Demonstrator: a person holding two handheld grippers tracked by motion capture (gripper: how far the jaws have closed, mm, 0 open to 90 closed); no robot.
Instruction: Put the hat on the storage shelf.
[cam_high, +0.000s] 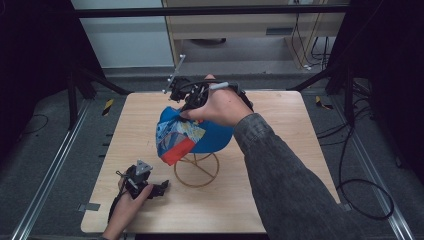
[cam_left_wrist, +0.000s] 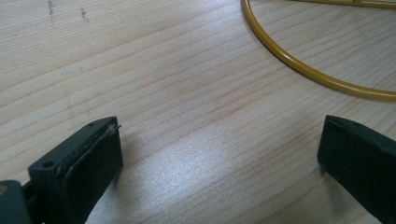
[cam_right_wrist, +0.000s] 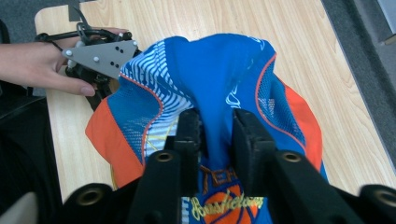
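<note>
A blue cap with orange and white panels (cam_high: 197, 134) sits on a yellow wire stand (cam_high: 196, 171) at the middle of the wooden table. My right gripper (cam_high: 186, 106) rests on the cap's far top edge. In the right gripper view its jaws (cam_right_wrist: 217, 127) stand a little apart, with a raised fold of the blue cap (cam_right_wrist: 212, 65) between them. My left gripper (cam_high: 161, 188) lies low on the table, left of the stand's base. Its jaws (cam_left_wrist: 219, 154) are wide open over bare wood, and the stand's yellow ring (cam_left_wrist: 299, 70) curves just beyond them.
The wooden table (cam_high: 285, 165) has bare room on the right and along the front. A black frame and metal rails run along both sides. Cables lie on the grey floor at the right (cam_high: 367, 190). A person's sleeve (cam_high: 290, 175) crosses the front right.
</note>
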